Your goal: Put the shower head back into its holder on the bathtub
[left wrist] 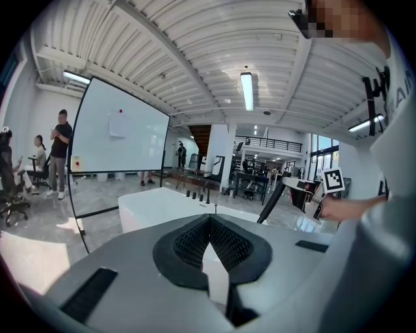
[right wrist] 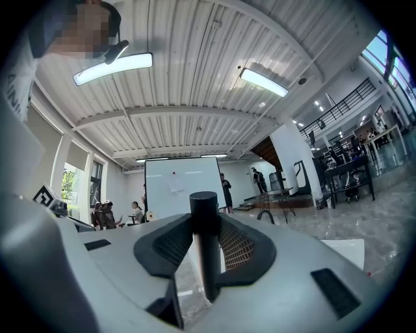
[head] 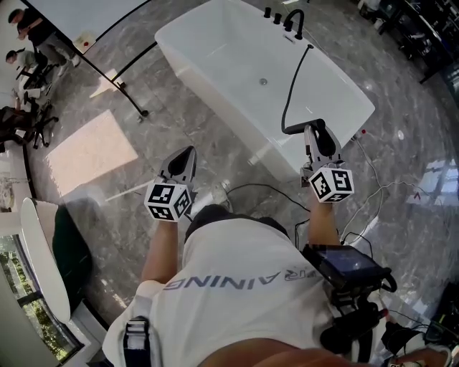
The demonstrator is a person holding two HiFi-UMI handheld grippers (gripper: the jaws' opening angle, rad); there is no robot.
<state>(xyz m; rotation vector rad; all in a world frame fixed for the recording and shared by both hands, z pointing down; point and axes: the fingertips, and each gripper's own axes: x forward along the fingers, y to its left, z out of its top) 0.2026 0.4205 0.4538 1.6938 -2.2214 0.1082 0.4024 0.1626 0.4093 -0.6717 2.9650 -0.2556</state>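
I have the right gripper (right wrist: 205, 220) clamped on the black shower head (head: 297, 128): in the right gripper view its round handle stands upright between the two jaws, pinched from both sides, with its flat end cap poking out past the jaw tips. From the head view, that gripper sits over the near right corner of the white bathtub (head: 215, 89), and the shower head sticks out sideways from it, toward the tub's middle. The black hose (head: 290, 86) curves up from the shower head across the tub to the far rim, where it meets the deck just beside a row of black fittings (head: 285, 20). I cannot tell which of these is the holder. The shower head is well apart from them, at the opposite end of the tub. My left gripper (left wrist: 209, 220) is empty, its jaws pressed together at the tips with nothing between them. It hangs over the grey marble floor (head: 179, 107) on the near side of the tub, pointing toward it. In the left gripper view I see the tub ahead and a large whiteboard (left wrist: 120, 136) on a black frame to the left, with a few people (left wrist: 60, 153) near it. Thin cables (head: 369, 168) trail across the floor to the right of the tub.
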